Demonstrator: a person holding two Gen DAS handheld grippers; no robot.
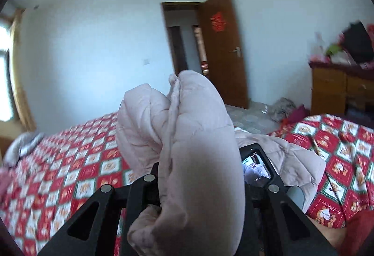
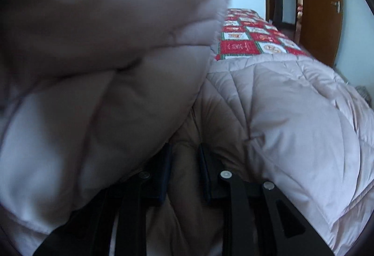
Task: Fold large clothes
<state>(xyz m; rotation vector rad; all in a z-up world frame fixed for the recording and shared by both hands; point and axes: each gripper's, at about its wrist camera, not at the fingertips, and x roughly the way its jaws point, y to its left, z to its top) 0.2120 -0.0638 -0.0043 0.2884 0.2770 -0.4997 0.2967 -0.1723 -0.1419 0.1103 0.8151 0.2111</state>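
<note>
A pale pink quilted coat (image 2: 280,101) lay partly spread across a bed covered in a red-and-white checked bedspread (image 1: 70,162), while a thick padded section of it was raised clear of the mattress. The left gripper (image 1: 198,176) was clamped on a bunched, puffy fold of the coat, holding it up so the fabric stood upright between the fingers, its end hanging in front of the open brown door (image 1: 224,45). The right gripper (image 2: 184,174) was pinched on another gather of the same garment, with a large flap looming blurred over the left of its view and the rest of the coat lying flat beyond. Judging by how things lay, the folding was under way but far from finished: one portion appeared lifted for turning over the body, and no neat, compact stack was visible yet. Smoothing and further folds seemed left to do. A wooden dresser (image 1: 332,90) piled with odds and ends stood by the far wall.
</note>
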